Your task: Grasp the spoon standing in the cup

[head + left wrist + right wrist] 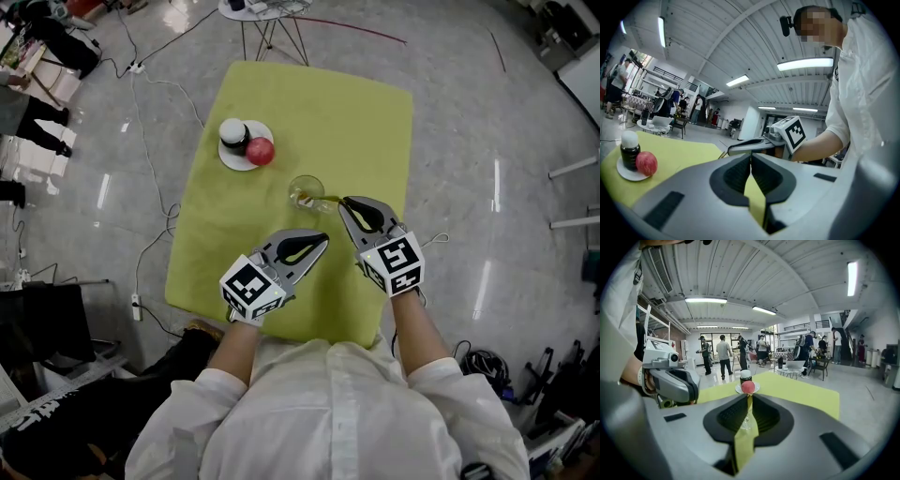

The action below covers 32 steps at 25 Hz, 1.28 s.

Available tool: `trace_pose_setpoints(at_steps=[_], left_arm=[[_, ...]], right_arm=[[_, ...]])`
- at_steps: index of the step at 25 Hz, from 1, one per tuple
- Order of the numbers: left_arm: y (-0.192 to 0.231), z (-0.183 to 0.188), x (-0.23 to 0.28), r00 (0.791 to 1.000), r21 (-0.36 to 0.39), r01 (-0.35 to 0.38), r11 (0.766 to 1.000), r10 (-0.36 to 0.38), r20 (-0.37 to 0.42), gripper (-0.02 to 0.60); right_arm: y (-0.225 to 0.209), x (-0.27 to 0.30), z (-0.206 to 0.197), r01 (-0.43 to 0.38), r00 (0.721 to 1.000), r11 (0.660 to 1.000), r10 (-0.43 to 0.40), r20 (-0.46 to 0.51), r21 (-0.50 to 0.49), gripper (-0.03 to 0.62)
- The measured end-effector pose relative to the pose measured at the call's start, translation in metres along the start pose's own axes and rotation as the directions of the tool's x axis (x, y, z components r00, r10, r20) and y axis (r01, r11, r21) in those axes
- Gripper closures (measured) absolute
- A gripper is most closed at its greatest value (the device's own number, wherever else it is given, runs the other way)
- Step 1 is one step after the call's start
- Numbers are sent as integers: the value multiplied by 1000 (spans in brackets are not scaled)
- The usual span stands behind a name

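Note:
A clear glass cup (305, 191) stands on the yellow-green table (356, 122), right of centre. A spoon (329, 199) with a gold handle leans out of it to the right. My right gripper (344, 202) meets the end of that handle, and its jaws are shut on it. In the right gripper view the cup (746, 422) shows through the narrow slit between the jaws. Nearer the table's front edge my left gripper (322, 238) is shut with nothing in it, its tips touching in the left gripper view (751, 154).
A white plate (234, 160) at the table's left carries a dark jar with a white lid (232, 134) and a red ball (261, 151). Cables lie on the floor at the left. A small round table (258, 11) stands beyond the far edge. People stand in the background (723, 355).

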<state>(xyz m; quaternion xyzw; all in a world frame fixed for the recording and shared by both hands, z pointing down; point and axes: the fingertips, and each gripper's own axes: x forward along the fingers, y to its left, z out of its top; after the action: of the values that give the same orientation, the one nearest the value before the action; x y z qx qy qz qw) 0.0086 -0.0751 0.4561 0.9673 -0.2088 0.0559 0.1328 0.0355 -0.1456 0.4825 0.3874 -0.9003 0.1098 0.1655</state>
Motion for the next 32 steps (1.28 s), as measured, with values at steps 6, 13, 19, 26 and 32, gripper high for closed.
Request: trace_pose_setpoints(at_steps=[6, 13, 19, 26, 32], left_arm=[[-2, 1, 3, 1000, 8, 2, 1000, -2, 3, 578], [-5, 6, 1, 1000, 17, 1, 1000, -2, 13, 578], [-3, 8, 1, 1000, 22, 2, 1000, -2, 18, 578], [-3, 10, 0, 1000, 32, -1, 999, 0, 23, 578], [-5, 11, -4, 1000, 42, -4, 999, 3, 27, 578]], right_arm=[[-3, -7, 11, 13, 1000, 1000, -12, 27, -26, 563], [0, -16, 28, 19, 999, 997, -15, 51, -80, 563], [1, -18, 36, 21, 998, 995, -15, 59, -99, 565], [4, -26, 48, 31, 997, 991, -20, 78, -133, 563], [9, -36, 59, 37, 996, 984, -21, 91, -176, 563]])
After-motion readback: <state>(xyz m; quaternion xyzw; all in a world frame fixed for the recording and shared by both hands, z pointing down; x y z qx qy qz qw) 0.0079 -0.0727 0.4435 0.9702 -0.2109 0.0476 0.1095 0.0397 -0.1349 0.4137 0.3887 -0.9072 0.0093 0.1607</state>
